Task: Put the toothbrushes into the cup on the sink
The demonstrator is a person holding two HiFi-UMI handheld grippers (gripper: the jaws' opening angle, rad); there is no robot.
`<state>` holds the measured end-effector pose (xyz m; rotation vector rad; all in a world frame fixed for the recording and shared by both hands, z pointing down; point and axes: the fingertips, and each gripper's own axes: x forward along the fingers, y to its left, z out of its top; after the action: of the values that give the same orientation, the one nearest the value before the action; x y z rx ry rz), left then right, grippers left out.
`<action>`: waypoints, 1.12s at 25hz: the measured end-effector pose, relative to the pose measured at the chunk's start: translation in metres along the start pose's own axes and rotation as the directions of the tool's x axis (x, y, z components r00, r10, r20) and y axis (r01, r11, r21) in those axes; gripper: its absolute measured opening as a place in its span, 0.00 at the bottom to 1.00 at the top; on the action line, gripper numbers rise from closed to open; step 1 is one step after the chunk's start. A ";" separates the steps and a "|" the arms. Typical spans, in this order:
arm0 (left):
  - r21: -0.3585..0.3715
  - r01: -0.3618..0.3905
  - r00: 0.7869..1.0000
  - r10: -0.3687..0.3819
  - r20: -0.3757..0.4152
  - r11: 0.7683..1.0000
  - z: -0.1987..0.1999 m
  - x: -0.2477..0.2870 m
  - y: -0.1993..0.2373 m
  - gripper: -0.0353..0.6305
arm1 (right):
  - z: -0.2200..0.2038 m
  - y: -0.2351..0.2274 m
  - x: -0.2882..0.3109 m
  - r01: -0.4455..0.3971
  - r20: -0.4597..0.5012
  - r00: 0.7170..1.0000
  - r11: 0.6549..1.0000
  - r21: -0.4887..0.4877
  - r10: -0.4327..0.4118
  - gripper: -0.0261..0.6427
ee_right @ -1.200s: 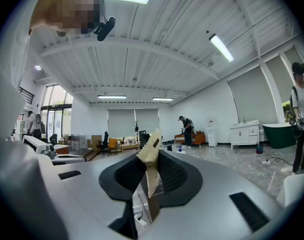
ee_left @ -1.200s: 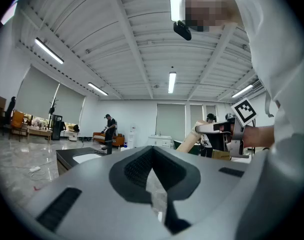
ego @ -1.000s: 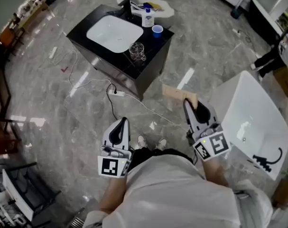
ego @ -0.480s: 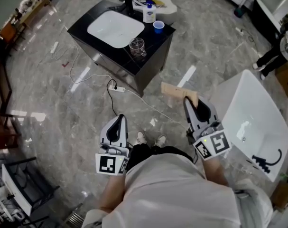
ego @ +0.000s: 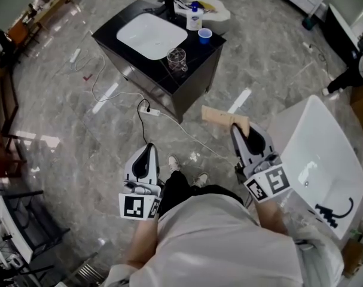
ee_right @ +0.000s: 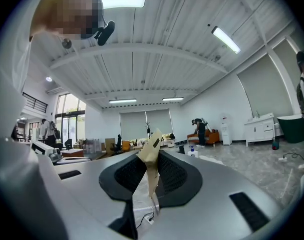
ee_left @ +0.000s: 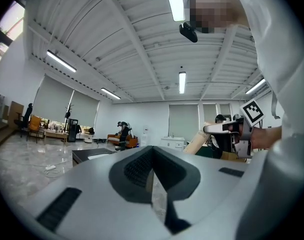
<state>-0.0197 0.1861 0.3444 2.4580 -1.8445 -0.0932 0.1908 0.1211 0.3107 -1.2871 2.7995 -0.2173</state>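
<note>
The black sink cabinet [ego: 199, 55] with a white basin stands on the floor well ahead of me. A clear glass cup [ego: 176, 59] sits on its near corner, and a small blue cup [ego: 204, 36] beside a soap bottle [ego: 195, 20]. My right gripper [ego: 238, 128] is held at waist height, shut on a flat tan cardboard toothbrush pack [ego: 224, 118] that sticks out to the left. The same pack [ee_right: 150, 160] rises between the jaws in the right gripper view. My left gripper [ego: 148, 150] is shut with nothing in it, level with the right.
A white tub [ego: 325, 154] lies on the floor close to my right. A power strip [ego: 149, 110] and its cables trail across the floor in front of the cabinet. My shoes [ego: 172, 161] show between the grippers. Chairs and shelves stand at the left edge.
The view has drifted a little, so the sink cabinet sits slightly further right. My feet have shifted. Both grippers keep their pose and the right keeps its hold on the pack.
</note>
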 end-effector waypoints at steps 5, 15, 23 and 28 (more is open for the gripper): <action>-0.022 0.005 1.000 -0.005 0.015 1.000 -0.006 0.011 0.010 0.06 | 0.004 -0.002 0.009 0.005 0.004 1.000 0.999 -0.037 -0.005 0.18; -0.023 0.086 0.996 -0.086 0.021 0.996 -0.003 0.064 0.046 0.06 | 0.014 -0.010 0.051 0.075 0.017 0.997 0.995 -0.058 -0.074 0.18; -0.036 0.087 0.996 -0.087 0.002 0.996 -0.005 0.095 0.098 0.06 | 0.010 -0.008 0.113 0.072 -0.008 0.997 0.996 -0.052 -0.073 0.18; -0.046 0.093 0.996 -0.093 -0.011 0.995 -0.010 0.118 0.131 0.06 | 0.004 -0.009 0.151 0.076 -0.022 0.997 0.996 -0.048 -0.077 0.18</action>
<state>-0.1107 0.0365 0.3647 2.5067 -1.7029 -0.1226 0.0990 0.0001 0.3095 -1.4135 2.7943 -0.1719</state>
